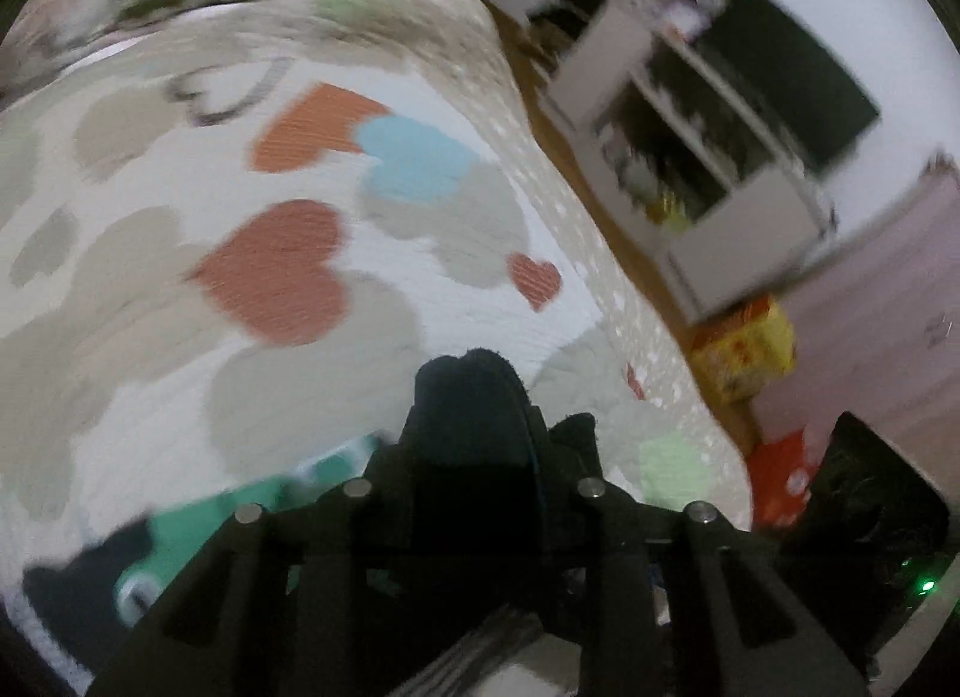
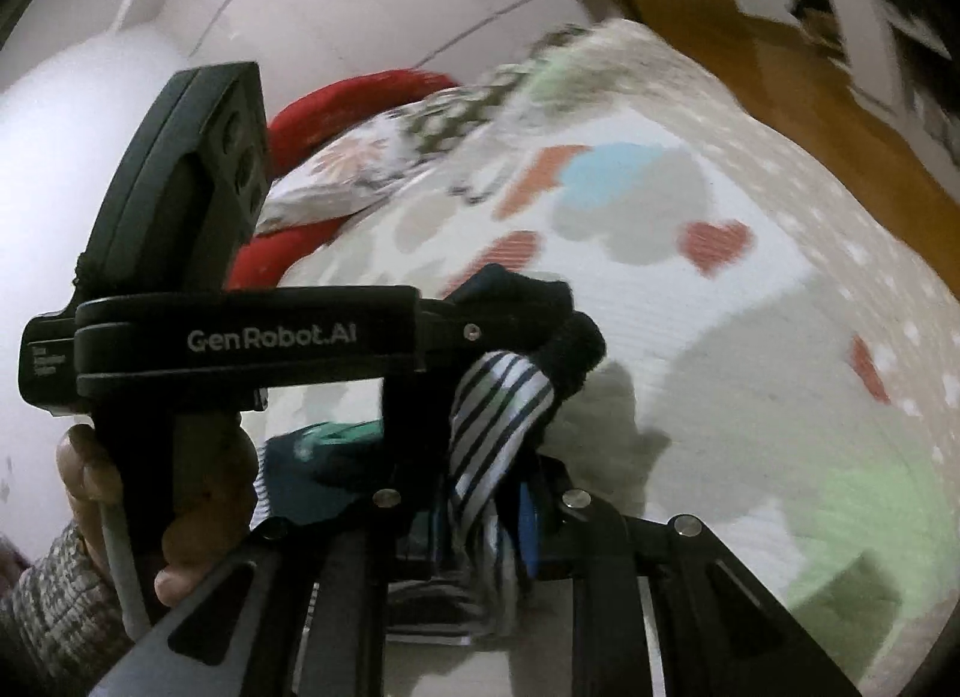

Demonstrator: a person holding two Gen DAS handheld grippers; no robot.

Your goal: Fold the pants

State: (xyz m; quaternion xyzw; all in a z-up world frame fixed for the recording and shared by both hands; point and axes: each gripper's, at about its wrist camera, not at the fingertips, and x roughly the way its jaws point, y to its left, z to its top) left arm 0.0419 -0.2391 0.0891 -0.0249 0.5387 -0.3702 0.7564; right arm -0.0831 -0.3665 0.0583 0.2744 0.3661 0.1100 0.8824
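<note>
1. Bedroom setting: white walls, a wooden floor [image 1: 624, 253] along the right, and a white shelf unit [image 1: 714, 156] standing past it, all smeared by motion blur.
2. Biggest thing in shot is the bed [image 1: 180, 289], its white cover printed with hearts in red, orange, blue and grey; one pale green patch shows near the edge.
3. Up at the far end, one patterned pillow [image 2: 384, 168] lies on one red cushion [image 2: 336, 102].
4. On the floor beside the bed, one yellow package [image 1: 744, 349] and one red item just below it.
5. Two tools in play. From the right wrist view, the left tool [image 2: 528, 307] crosses the frame sideways, with the person's left hand [image 2: 150, 493] wrapped round its handle.
6. The pants [image 2: 498, 415], dark cloth with a white-and-navy striped part, hang bunched over the bed, between the two tools.
7. Left tool is clamped on a dark wad of that cloth at its tips.
8. Right tool [image 2: 486, 517] is closed narrow, with the striped fabric pinched between its fingers.
</note>
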